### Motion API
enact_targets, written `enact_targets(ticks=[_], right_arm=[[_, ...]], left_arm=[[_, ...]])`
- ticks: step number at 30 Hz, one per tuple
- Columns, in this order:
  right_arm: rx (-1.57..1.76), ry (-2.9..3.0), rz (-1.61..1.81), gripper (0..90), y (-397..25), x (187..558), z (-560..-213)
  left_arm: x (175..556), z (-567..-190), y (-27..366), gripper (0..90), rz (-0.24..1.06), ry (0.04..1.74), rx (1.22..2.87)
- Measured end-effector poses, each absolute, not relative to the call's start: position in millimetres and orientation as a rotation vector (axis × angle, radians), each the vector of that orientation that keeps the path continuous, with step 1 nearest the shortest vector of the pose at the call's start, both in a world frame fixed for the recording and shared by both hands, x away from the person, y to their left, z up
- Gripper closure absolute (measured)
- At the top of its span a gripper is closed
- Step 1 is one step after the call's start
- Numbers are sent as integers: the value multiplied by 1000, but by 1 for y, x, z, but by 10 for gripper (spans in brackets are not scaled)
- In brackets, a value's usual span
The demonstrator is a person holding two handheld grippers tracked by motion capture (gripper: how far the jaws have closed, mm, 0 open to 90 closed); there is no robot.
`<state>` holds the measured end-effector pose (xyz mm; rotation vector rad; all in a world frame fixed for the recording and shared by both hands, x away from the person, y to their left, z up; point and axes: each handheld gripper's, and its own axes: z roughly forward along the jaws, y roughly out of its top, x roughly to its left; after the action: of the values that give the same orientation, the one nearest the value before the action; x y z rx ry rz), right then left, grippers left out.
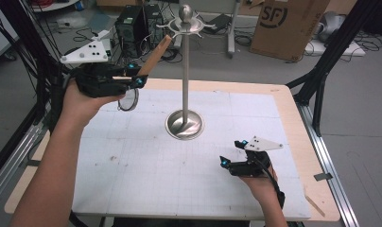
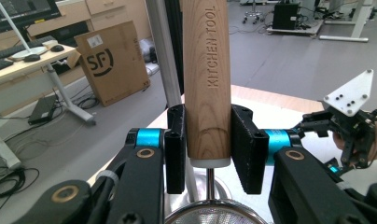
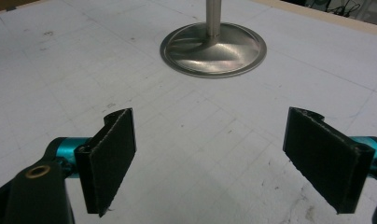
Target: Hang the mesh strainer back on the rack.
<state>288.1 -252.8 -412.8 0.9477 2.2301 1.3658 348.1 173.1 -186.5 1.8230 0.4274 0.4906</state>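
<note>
From up high, my left gripper point(image 1: 132, 79) was raised over the far-left part of the table point(image 1: 179, 161), clamped on the wooden handle of a strainer point(image 1: 153, 59). The handle slanted up and to the right, its tip close to the hooks at the top of the metal stand point(image 1: 184, 71), while the mesh ring hung below my hand. My guess was that the thing was meant to go on one of those hooks, so what mattered was that the handle's long axis pointed at the hook crown and the stand sat just right of it. My left hand was far nearer than my right. The right gripper point(image 1: 231, 158) sat low over the near-right of the white mat, well apart from the stand.

Left gripper view: both jaws pressed flat on the handle, which ran straight up between them with "KITCHEN TOOL" printed along it. The stand's pole rose right behind it, a bit left. I couldn't see a hanging hole or the hooks from here.

Right gripper view: jaws wide apart, nothing between them, pointed at the stand's round base point(image 3: 212, 49) across bare mat.
</note>
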Motion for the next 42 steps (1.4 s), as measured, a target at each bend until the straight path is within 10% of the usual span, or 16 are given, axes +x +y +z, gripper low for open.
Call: enact_targets(ticks=[42], right_arm=[[952,2218,1380,161,-256,287,-411]], left_arm=[[380,-198,139,688,570,516,1883]])
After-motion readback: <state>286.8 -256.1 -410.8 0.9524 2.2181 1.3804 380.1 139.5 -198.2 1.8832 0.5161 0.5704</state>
